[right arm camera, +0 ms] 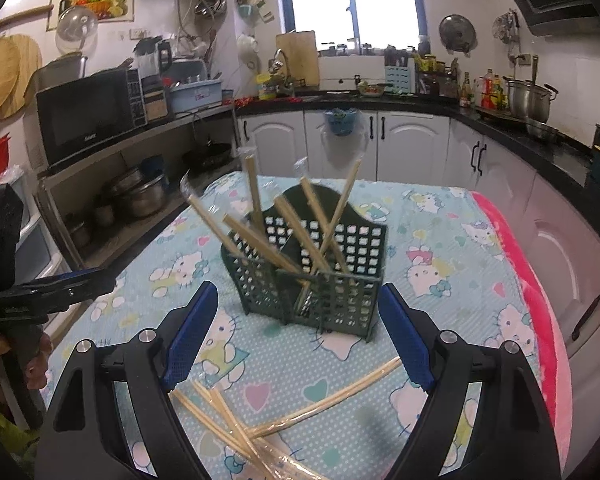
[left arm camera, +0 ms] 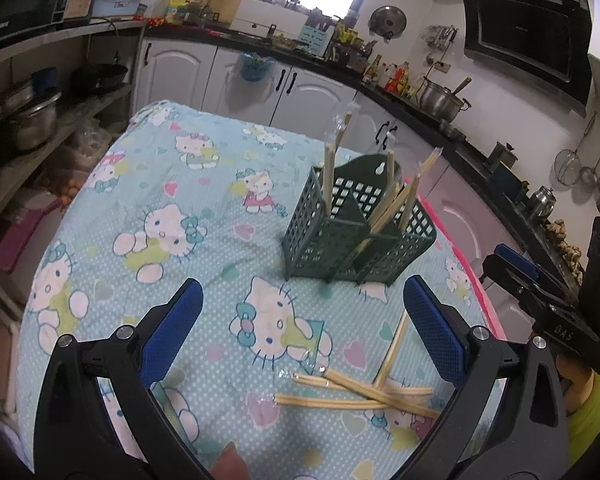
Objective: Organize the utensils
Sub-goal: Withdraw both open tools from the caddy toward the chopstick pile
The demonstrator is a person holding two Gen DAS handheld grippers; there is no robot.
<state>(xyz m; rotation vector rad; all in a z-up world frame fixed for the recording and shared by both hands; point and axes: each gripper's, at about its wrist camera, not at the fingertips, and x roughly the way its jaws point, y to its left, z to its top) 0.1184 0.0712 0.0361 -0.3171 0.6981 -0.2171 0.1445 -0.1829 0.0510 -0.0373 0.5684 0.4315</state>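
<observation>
A dark green perforated utensil holder (right arm camera: pixel 308 276) stands mid-table on a cartoon-cat tablecloth (left arm camera: pixel 160 216). Several wrapped chopstick pairs (right arm camera: pixel 260 236) lean upright in its compartments. More wrapped chopsticks (left arm camera: pixel 360 392) lie crossed on the cloth near the front edge. The left gripper (left arm camera: pixel 300 328) and right gripper (right arm camera: pixel 296 340) hover over the loose pile, jaws wide apart, gripping nothing. Kitchen cabinets (right arm camera: pixel 412 140) stand behind.

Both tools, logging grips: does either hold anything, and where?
Nothing. The left tool and right tool stand open above loose chopsticks on the cloth.
</observation>
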